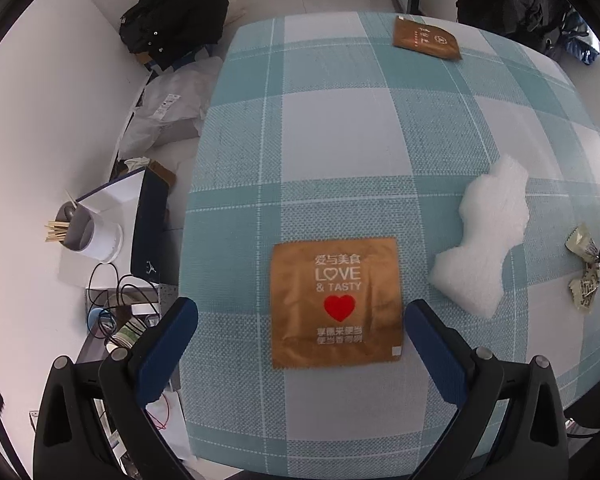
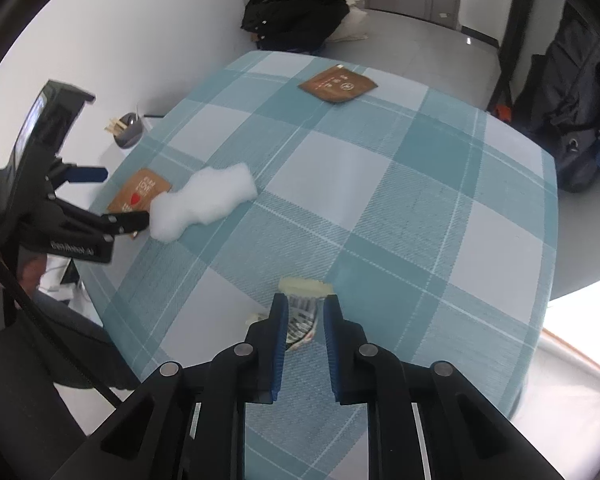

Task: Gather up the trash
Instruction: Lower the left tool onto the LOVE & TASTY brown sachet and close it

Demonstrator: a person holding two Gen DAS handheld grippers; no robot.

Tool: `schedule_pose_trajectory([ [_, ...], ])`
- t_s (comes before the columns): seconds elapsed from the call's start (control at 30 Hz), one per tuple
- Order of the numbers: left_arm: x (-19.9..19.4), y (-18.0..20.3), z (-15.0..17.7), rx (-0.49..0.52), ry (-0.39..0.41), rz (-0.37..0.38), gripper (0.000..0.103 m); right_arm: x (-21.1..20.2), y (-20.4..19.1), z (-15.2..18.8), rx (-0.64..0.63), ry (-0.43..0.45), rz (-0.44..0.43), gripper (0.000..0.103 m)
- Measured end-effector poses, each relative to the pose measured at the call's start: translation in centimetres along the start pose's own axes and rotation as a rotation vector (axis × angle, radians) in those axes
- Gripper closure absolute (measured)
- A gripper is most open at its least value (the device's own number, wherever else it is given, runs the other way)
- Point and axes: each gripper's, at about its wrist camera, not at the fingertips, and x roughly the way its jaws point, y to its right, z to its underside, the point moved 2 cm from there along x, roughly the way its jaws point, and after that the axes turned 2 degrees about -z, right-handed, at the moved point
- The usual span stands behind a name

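Wrapper (image 2: 302, 312) lengthwise between right jaws.

Bright, even daylight with overexposed glare at right, soft shadows, and strong fisheye edge curvature.

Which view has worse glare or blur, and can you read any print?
Left wrist: sharp centre, the LOVE & TASTY packet is readable, with strong fisheye bending of the checked tablecloth. Right wrist: blown-out window light at the right edge, the left gripper soft, the wrapper print illegible.
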Motion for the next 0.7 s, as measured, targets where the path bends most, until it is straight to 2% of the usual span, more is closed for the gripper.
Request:
schedule_pose_trajectory([
  [0.13,-0.2,0.1,0.2,0.001,0.024,0.01,0.005,-0.3,0.3,0.3,0.003,0.002,0.001,0.086],
  [0.2,-0.4,0.3,0.2,0.0,0.034,0.038,0.019,-0.4,0.3,0.4,0.005,0.003,-0.001,0.087],
  [0.37,-1.1,1.2,0.2,-0.003,0.046,0.093,0.042,-0.6,0.2,0.4,0.001,0.01,-0.006,0.087],
  [0.57,-0.8,0.8,0.1,-0.045,0.026,0.126,0.043,-0.4,0.1,0.5,-0.007,0.007,-0.005,0.088],
  [0.7,-0.8,0.9,0.2,-0.037,0.032,0.118,0.043,-0.3,0.4,0.4,0.015,0.005,-0.013,0.088],
])
